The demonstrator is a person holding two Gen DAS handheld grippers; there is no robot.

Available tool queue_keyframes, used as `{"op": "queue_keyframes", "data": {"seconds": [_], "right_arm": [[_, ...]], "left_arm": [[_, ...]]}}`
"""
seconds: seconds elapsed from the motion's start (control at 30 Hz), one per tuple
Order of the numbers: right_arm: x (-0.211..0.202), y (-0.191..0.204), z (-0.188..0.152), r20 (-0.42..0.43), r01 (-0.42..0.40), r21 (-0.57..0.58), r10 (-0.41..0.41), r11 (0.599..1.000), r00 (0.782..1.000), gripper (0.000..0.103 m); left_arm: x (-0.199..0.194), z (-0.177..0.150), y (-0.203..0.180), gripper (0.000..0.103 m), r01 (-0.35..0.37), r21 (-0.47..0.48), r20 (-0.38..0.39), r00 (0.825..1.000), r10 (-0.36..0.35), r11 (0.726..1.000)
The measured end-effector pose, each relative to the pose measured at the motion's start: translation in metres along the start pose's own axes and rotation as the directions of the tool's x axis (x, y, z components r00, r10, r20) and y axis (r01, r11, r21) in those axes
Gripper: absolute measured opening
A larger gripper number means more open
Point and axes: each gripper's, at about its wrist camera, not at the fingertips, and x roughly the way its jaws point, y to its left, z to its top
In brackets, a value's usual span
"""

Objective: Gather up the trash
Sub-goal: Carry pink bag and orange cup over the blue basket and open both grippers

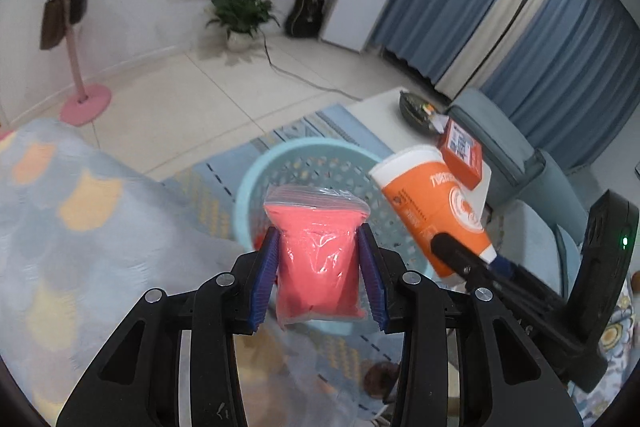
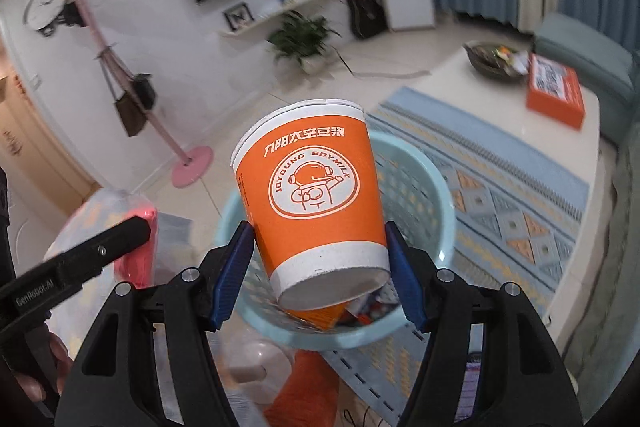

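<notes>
Left gripper (image 1: pixel 320 259) pinches pink bag (image 1: pixel 318 259), right gripper (image 2: pixel 320 259) pinches orange cup (image 2: pixel 316 203) above blue basket (image 2: pixel 444 251)

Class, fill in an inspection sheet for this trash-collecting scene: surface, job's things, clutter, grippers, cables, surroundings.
Surface: patterned rug on tiled floor.
Job's things: pink bag, orange paper cup, both above the blue basket, which already holds trash.
Clutter: orange box and dark bowl on the white table.
Grippers: left hand-held gripper clamps the bag; right hand-held gripper clamps the cup.
Cables: black cable on floor.
Surroundings: plant, guitar, coat stand, curtains.
</notes>
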Motion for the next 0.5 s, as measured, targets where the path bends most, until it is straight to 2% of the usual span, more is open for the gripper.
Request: {"op": "queue_keyframes", "data": {"seconds": [0.17,0.27,0.3,0.5], "right_arm": [[0.022,-0.023,-0.007,-0.056,0.038,0.039,-0.036,0.999,0.998,0.063],[0.028,-0.030,-0.009,-0.073,0.039,0.055,-0.035,0.998,0.997,0.063],[0.030,-0.031,-0.007,-0.074,0.038,0.058,-0.034,0.998,0.997,0.063],[0.027,-0.028,-0.010,-0.079,0.031,0.051,-0.027,0.998,0.997,0.063]], "left_arm": [[0.033,0.003,-0.010,0.041,-0.005,0.040,-0.050,0.999,0.007,0.999],[0.040,0.004,-0.018,0.064,-0.037,0.082,-0.036,0.999,0.040,0.996],[0.039,0.002,-0.018,0.068,-0.039,0.088,-0.031,0.999,0.042,0.995],[0.027,0.000,-0.012,0.069,-0.023,0.078,-0.024,0.999,0.025,0.997]]}}
